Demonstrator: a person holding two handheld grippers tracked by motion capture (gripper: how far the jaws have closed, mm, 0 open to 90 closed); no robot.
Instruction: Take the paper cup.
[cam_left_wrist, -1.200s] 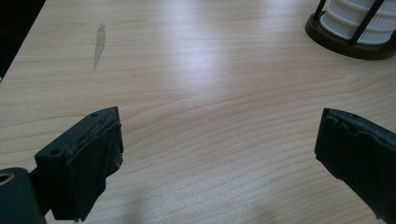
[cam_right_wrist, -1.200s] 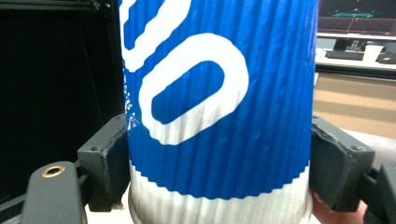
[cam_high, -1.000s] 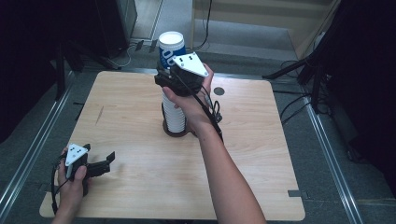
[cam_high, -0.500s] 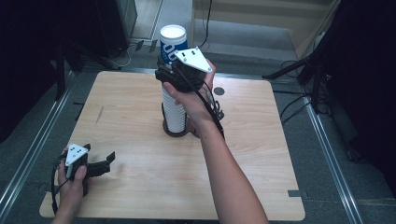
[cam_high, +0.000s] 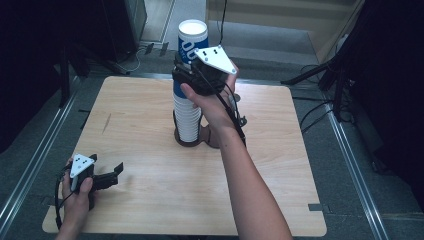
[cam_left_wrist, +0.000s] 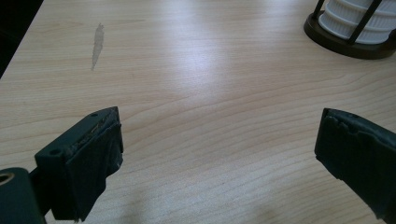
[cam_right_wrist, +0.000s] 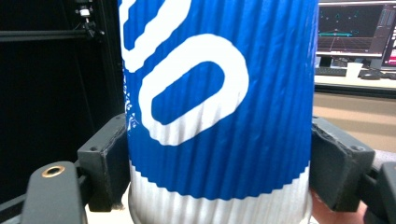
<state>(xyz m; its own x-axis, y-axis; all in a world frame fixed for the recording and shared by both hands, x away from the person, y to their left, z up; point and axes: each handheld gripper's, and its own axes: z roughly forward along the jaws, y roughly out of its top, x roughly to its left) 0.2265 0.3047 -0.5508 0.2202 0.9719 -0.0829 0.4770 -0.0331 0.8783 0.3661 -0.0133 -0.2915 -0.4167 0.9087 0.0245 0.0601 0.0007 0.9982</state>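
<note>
The blue-and-white ribbed paper cup (cam_high: 192, 40) sits uppermost on the stack of white cups (cam_high: 186, 117) standing in a dark holder (cam_high: 192, 140) at the table's (cam_high: 280, 200) middle. The right gripper (cam_high: 186, 75) is clamped on this cup, a pad pressed to each side just above its white lower band. The left gripper (cam_high: 112, 175) rests near the table's front left corner, jaws spread wide with nothing between them.

The right gripper (cam_high: 186, 70) is raised at twelve o'clock, forearm stretched up from six, jaws clamped tight. The left gripper (cam_high: 111, 175) rests low at seven o'clock, jaws spread wide.
</note>
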